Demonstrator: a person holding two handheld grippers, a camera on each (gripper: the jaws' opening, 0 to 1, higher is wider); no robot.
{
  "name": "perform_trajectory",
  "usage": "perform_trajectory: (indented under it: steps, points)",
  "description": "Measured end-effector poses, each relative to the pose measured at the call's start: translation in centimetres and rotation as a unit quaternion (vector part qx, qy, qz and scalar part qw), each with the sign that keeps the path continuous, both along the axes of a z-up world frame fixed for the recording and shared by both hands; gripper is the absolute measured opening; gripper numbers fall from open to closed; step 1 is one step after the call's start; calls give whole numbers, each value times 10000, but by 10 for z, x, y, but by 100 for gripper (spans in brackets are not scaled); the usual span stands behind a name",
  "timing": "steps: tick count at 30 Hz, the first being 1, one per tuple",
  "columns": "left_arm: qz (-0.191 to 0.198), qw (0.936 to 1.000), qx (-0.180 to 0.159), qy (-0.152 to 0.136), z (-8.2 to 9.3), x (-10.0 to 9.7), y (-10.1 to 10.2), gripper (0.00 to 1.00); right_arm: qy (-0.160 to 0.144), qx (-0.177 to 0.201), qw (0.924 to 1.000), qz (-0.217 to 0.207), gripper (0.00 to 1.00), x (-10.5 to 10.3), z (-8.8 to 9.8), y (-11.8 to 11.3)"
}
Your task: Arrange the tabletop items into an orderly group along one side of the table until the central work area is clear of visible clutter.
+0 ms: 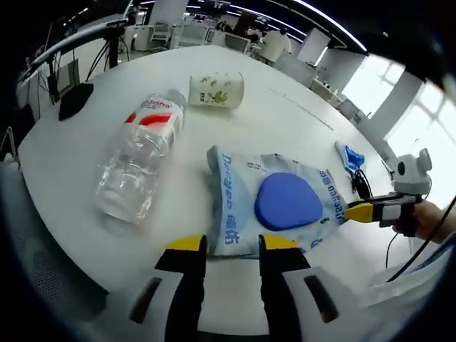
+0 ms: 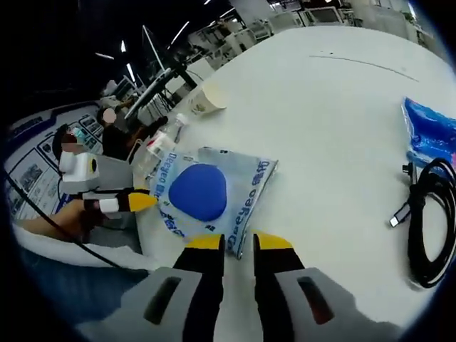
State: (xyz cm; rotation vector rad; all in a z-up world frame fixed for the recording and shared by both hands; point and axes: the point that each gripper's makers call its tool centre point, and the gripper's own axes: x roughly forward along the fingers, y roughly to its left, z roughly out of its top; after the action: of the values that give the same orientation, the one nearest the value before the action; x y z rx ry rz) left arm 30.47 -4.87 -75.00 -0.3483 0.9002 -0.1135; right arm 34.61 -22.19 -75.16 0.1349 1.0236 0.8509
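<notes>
Table (image 1: 85, 149) in the left gripper view was round and white, carrying a clear plastic bottle (image 1: 139, 162) on its side, a paper cup (image 1: 216, 90) tipped over beyond it, and a pale blue packet (image 1: 274, 203) with a dark blue oval at its middle. The left hand-held gripper (image 1: 233, 244) hovered at the packet's near edge, yellow-tipped jaws apart and gripping nothing. The right hand-held gripper (image 1: 360, 212) came in from the right, its yellow tip at the packet's far edge, a hand (image 1: 431, 219) behind it. A small blue wrapper (image 1: 350, 157) lay further off.

The right gripper view added a coiled black cable (image 2: 427, 228) with a loose plug, beside the blue wrapper (image 2: 431, 132). The right hand-held gripper (image 2: 239, 242) stood with jaws parted at the packet's (image 2: 214, 189) edge, empty. Across it, the left hand-held gripper's (image 2: 139, 201) tip touched the packet's opposite side. The bottle (image 2: 160, 146) and cup (image 2: 206, 100) lay beyond.
</notes>
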Motion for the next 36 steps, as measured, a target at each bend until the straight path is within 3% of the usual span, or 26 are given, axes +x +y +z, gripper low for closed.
perform_trajectory:
  steps: [1,2,3,6,11,19,25,29,36]
  points:
    - [-24,10000,44,57,-2,-2,1,16,-32,-71,10000,61,2,-1,-1,-1]
    - [-17,9995,296,69,-5,-2,8,8,14,-139,9999,20,2,-2,-3,-2]
    - [37,9994,357,26,-6,0,10,7,-3,-100,9999,40,1,-2,-2,-1]
    - [211,9997,68,-34,-5,3,9,5,-44,-102,9999,89,0,-3,-1,-1]
    - [120,9999,115,11,-2,7,6,2,-280,-162,9991,261,0,-2,5,0]
    - [-199,9985,271,-423,19,30,0,0,-705,-309,9965,320,0,6,17,-10]
    - [-362,9969,181,-677,37,53,-8,0,-902,-108,9956,-247,0,29,36,-25]
    - [-669,9939,249,-843,47,75,-20,0,-954,-20,9939,-554,0,42,45,-34]
    - [-925,9886,261,-1159,64,110,-34,0,-1040,-8,9908,-866,0,58,53,-48]
